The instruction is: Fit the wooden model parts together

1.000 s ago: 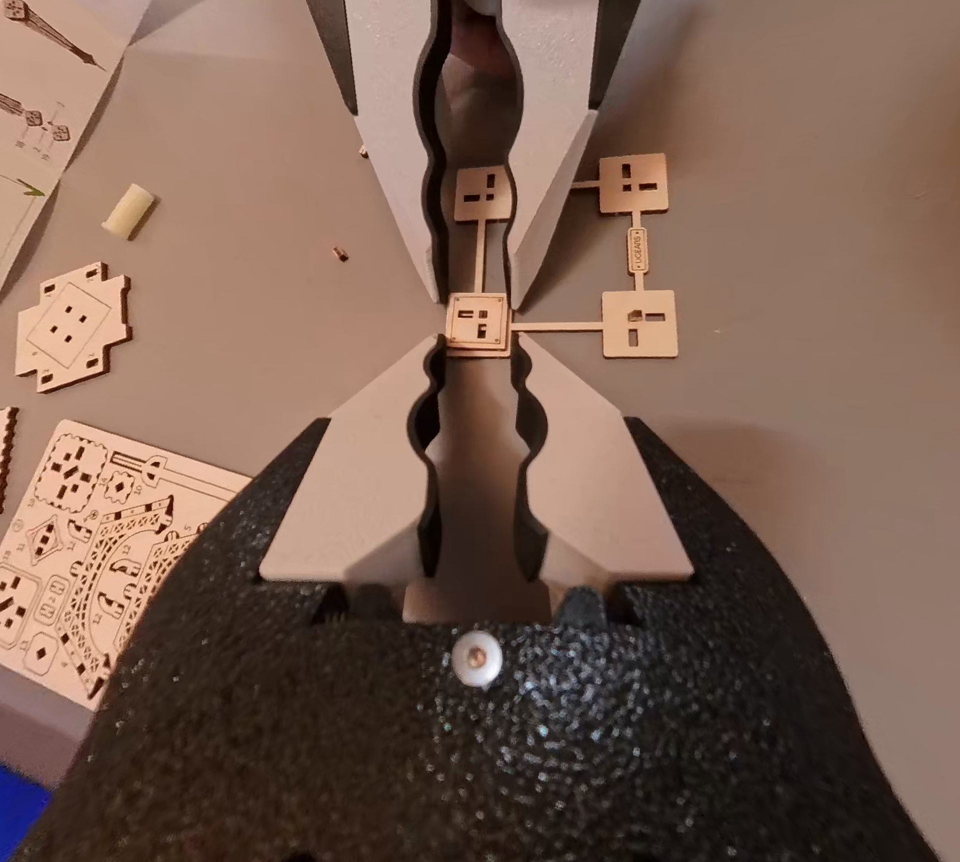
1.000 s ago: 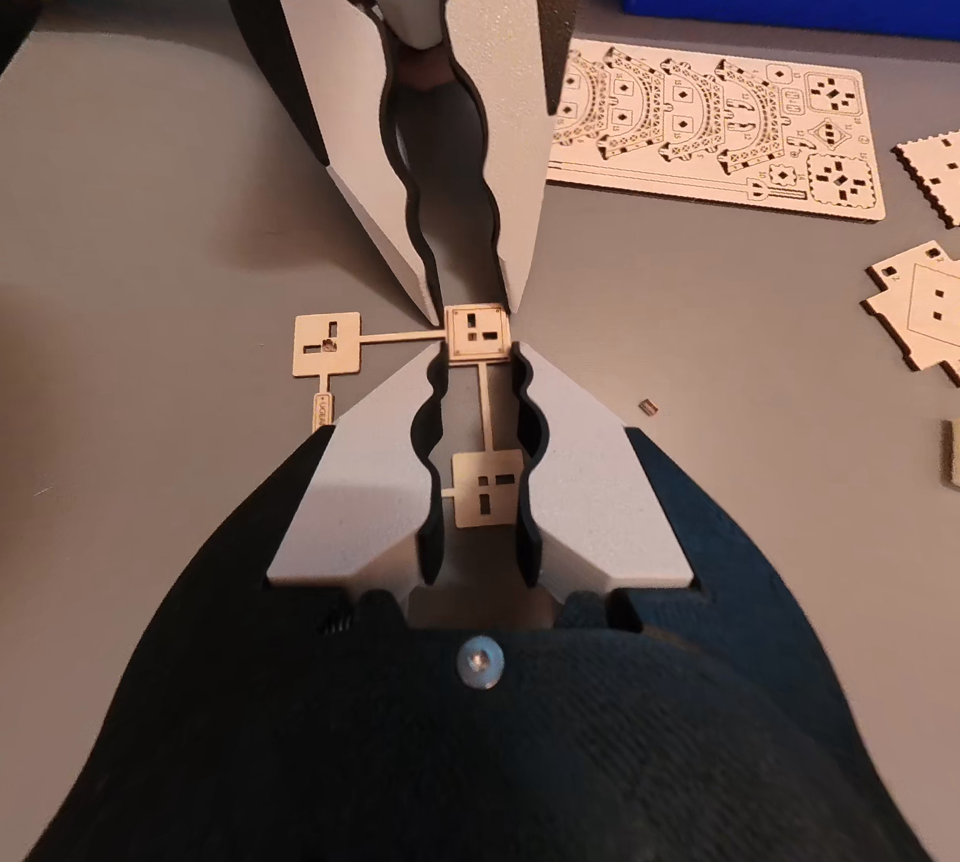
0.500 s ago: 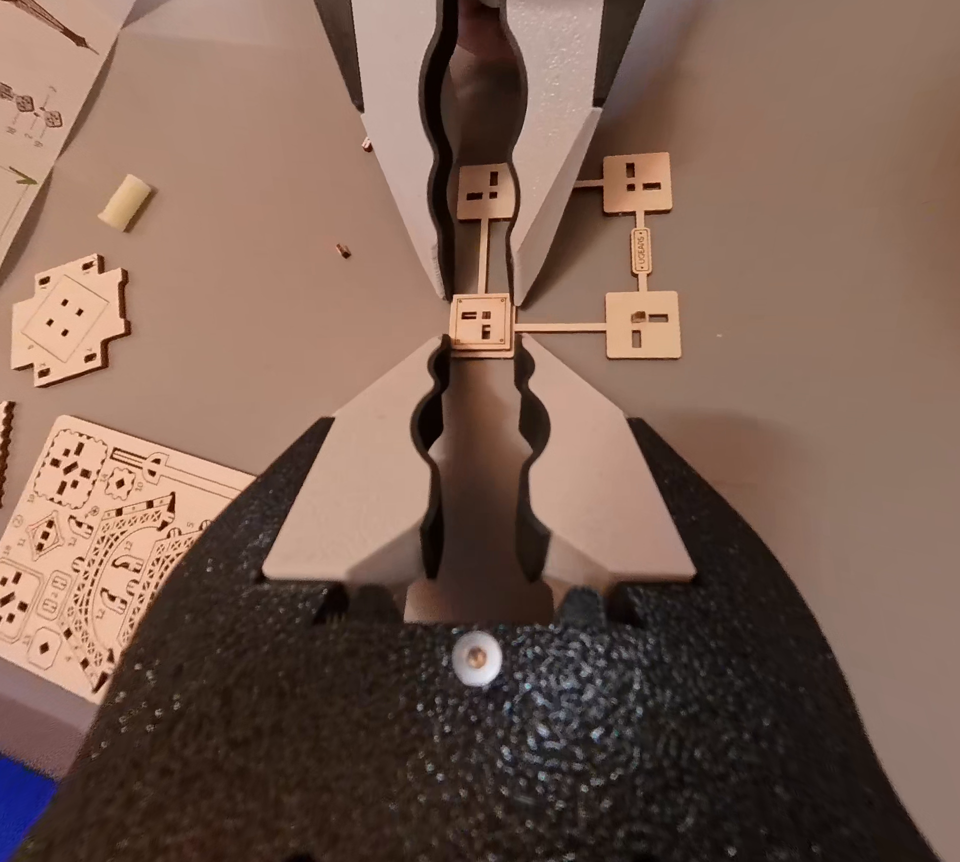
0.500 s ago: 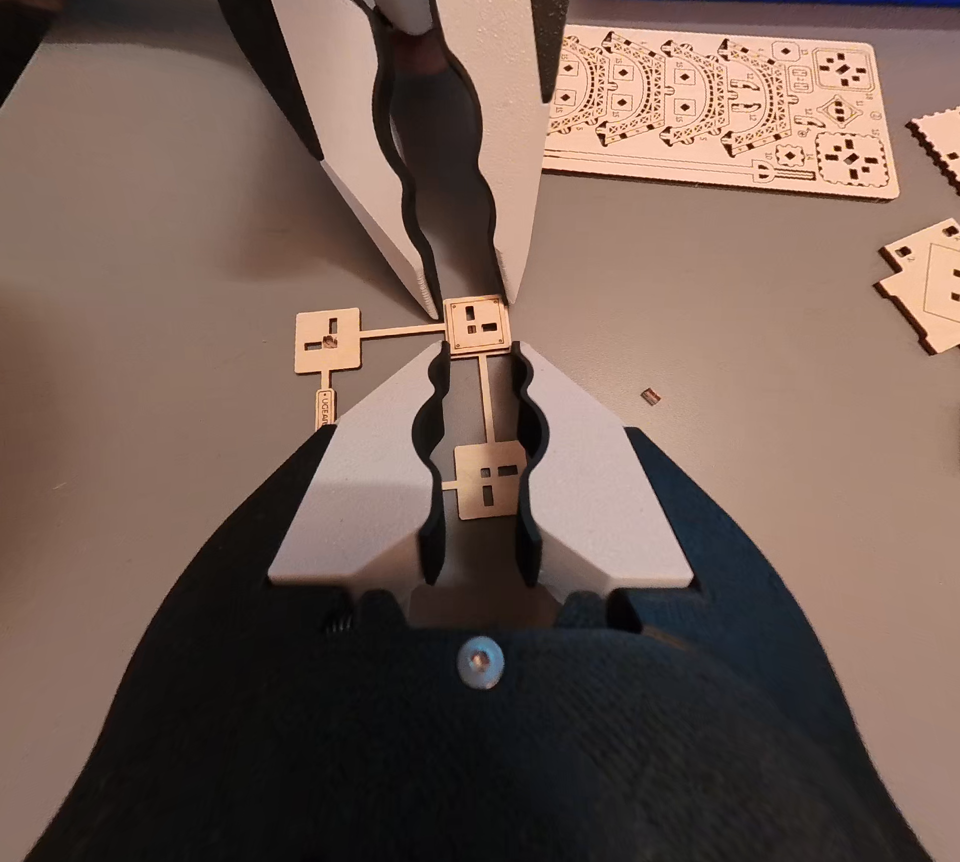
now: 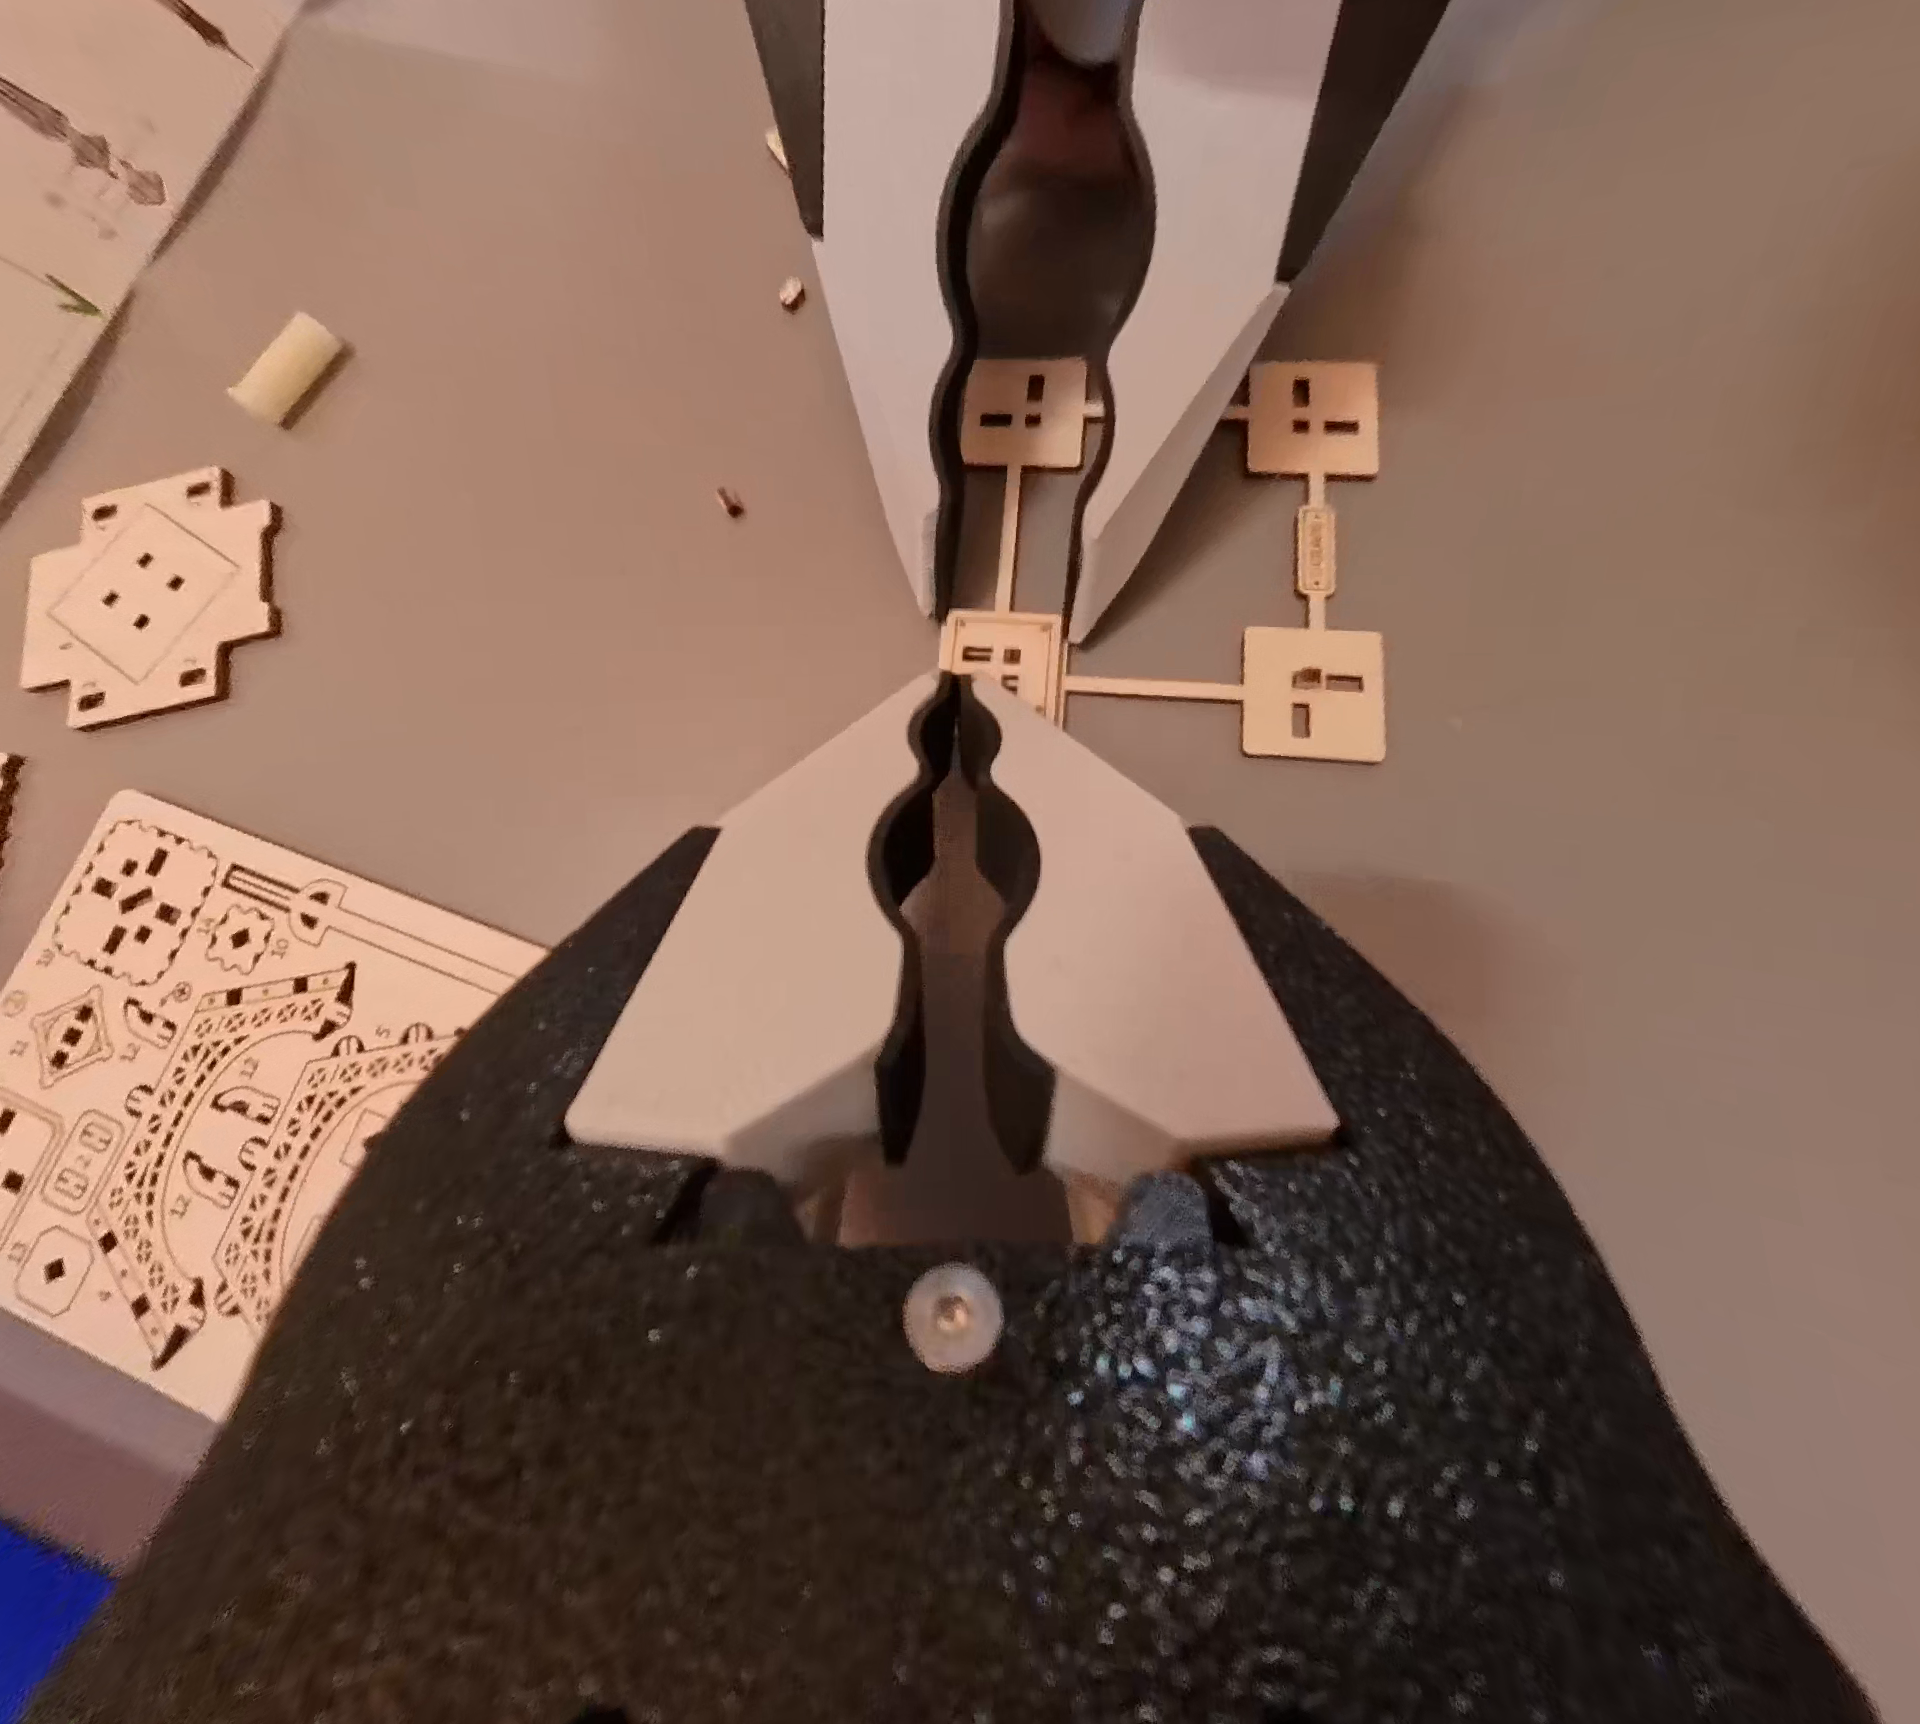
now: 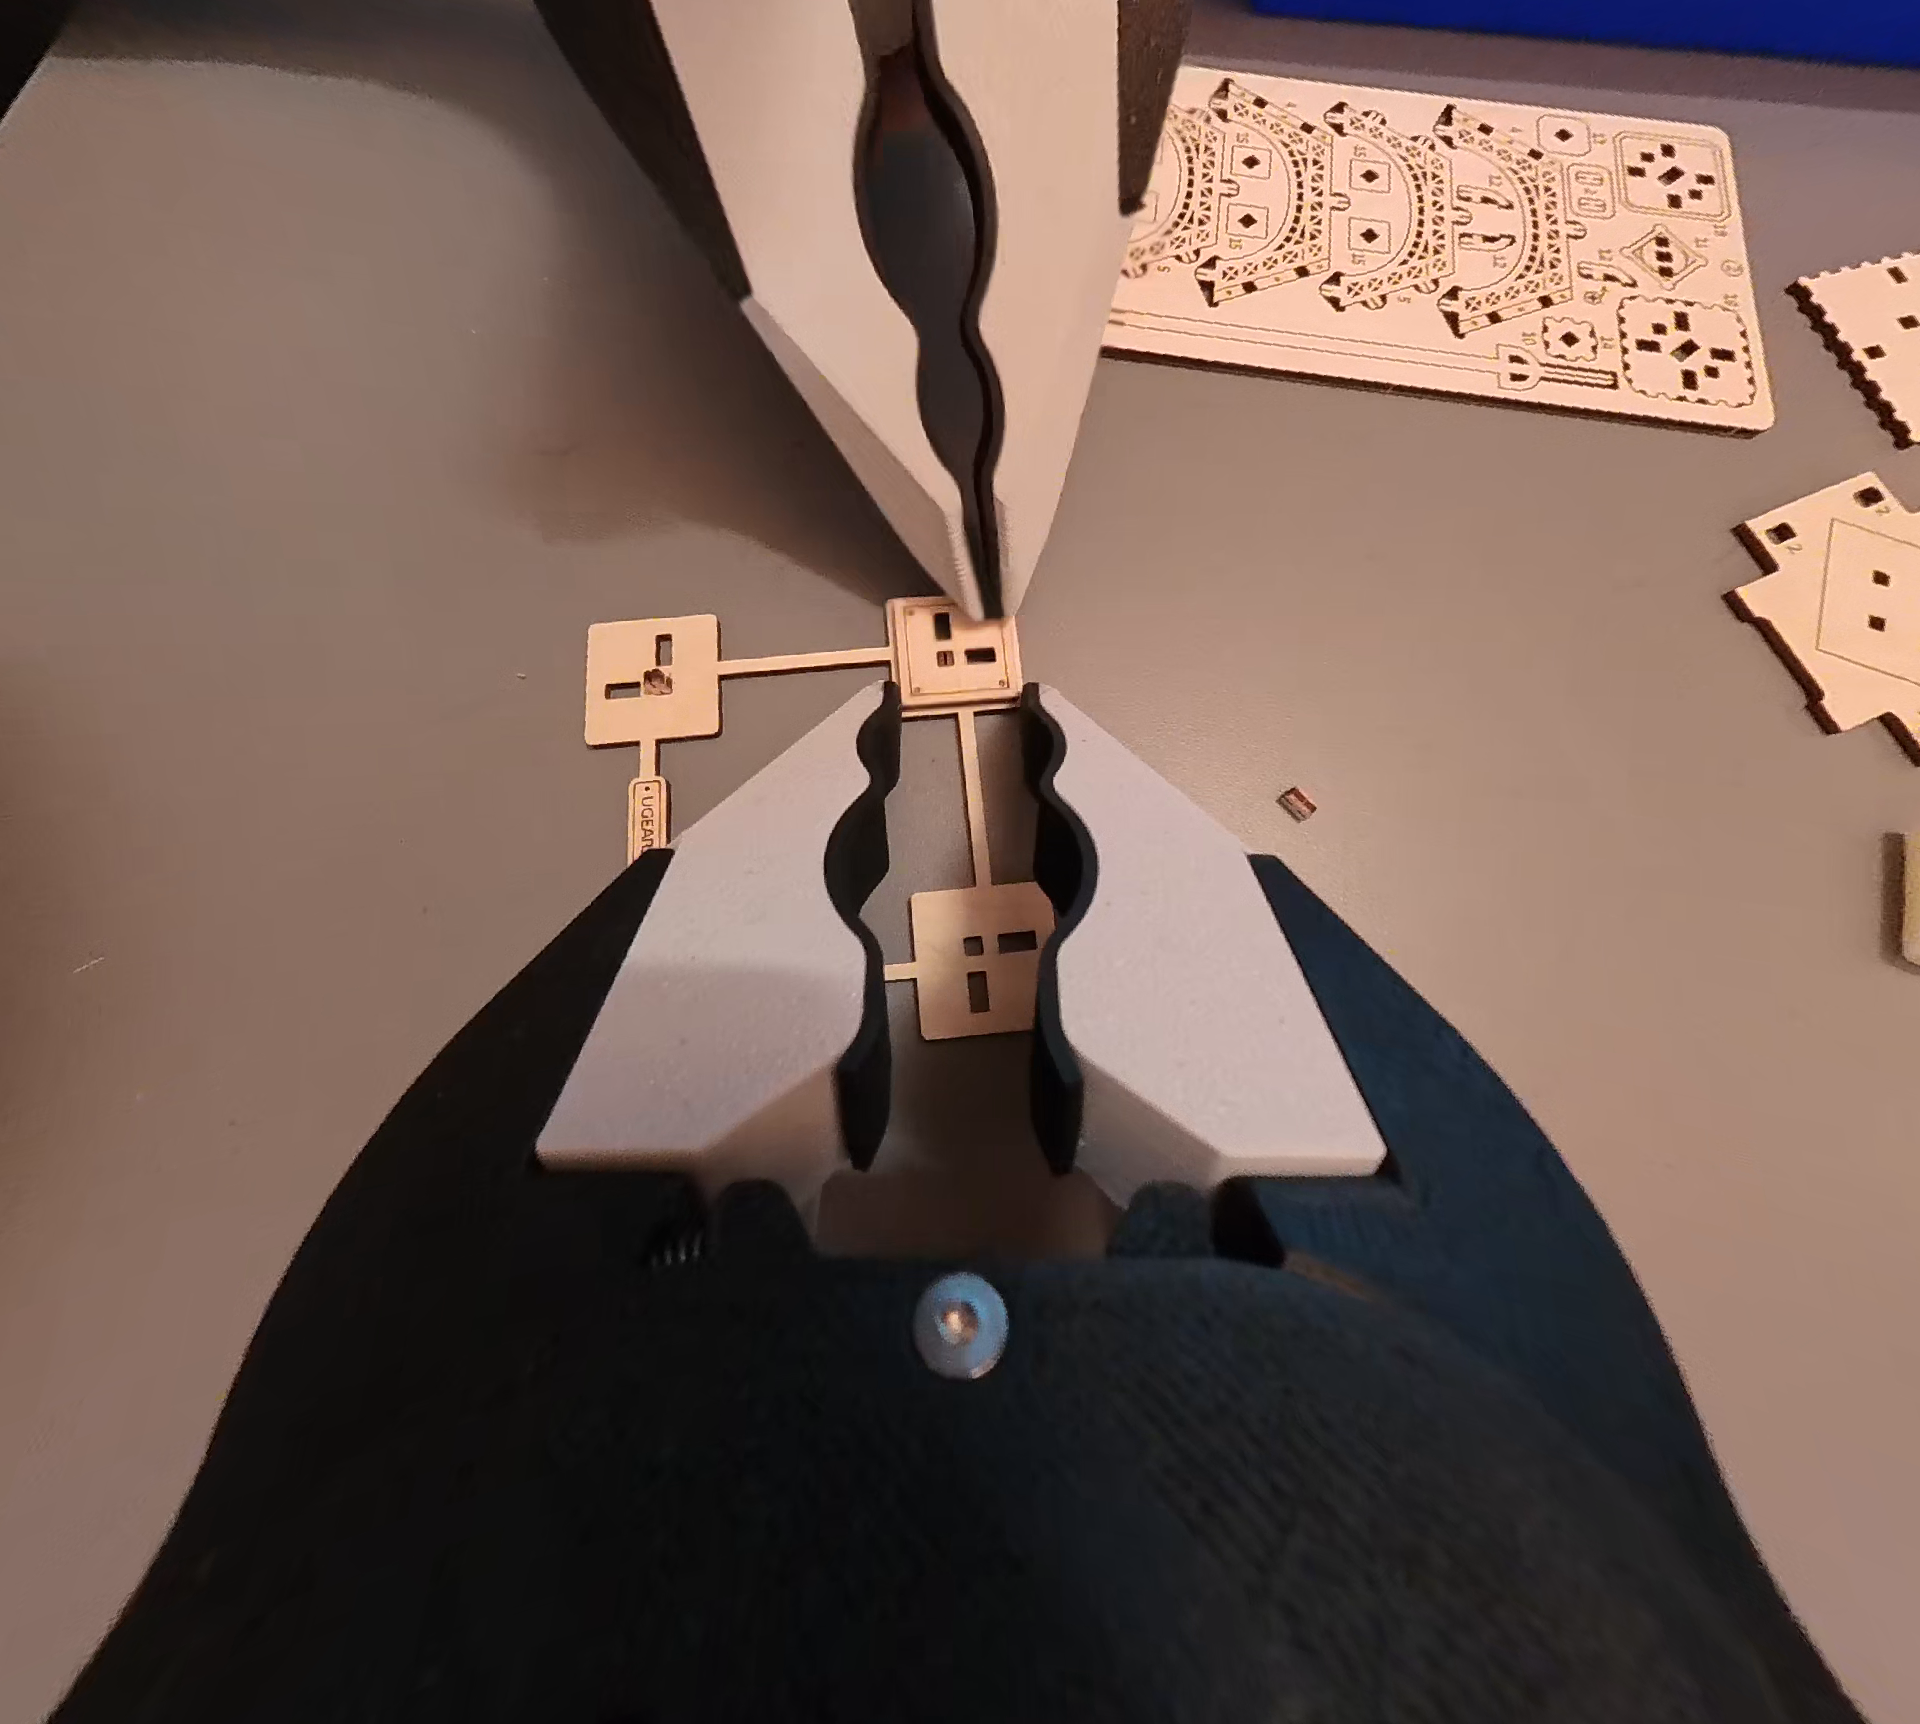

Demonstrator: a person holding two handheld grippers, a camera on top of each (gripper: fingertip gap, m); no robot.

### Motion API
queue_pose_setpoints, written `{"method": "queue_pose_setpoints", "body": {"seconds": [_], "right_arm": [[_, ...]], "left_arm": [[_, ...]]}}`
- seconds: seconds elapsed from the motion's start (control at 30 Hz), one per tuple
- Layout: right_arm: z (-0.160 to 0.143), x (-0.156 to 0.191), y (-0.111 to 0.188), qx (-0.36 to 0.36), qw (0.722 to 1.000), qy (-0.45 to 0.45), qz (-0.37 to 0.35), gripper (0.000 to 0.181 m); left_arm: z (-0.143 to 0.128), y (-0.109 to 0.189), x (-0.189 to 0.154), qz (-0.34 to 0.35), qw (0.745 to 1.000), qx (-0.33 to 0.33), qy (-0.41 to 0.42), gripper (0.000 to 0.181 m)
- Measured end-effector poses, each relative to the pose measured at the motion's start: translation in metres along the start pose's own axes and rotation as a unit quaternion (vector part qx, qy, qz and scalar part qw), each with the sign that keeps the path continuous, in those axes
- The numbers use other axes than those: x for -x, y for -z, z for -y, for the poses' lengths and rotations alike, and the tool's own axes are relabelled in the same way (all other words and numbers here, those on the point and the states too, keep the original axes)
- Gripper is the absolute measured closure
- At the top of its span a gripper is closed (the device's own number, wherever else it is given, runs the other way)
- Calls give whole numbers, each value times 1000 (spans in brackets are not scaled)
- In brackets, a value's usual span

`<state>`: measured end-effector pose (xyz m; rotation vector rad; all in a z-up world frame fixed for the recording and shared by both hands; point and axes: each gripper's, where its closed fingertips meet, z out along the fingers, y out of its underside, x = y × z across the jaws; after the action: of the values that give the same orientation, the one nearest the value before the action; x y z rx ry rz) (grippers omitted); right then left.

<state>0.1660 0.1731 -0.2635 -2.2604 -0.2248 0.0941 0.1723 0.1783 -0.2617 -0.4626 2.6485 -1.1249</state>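
One gray table (image 5: 1558,843). One punched wooden sheet (image 6: 1455,261), partly hidden. One frame of four joined squares (image 5: 1314,692) lies flat between two grippers: left gripper (image 5: 954,685) pressed together on a square's corner; right gripper (image 6: 956,687) spread, hiding one square's edges.

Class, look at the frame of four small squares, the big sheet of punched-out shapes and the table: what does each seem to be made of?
Frame of four squares: thin pale wood, probably laser-cut plywood; matt, with dark-edged slots.
Sheet of shapes: the same pale wood, flat, with darkened cut lines.
Table: smooth matt grey, perhaps laminate or painted board; the pictures leave it open.
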Motion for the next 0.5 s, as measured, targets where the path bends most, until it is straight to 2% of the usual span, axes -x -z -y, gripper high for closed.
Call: {"method": "queue_pose_setpoints", "body": {"seconds": [0.5], "right_arm": [[1, 1, 2, -4, 1000, 28, -3, 162]], "left_arm": [[-1, -1, -2, -24, 999, 36, -8, 181]]}}
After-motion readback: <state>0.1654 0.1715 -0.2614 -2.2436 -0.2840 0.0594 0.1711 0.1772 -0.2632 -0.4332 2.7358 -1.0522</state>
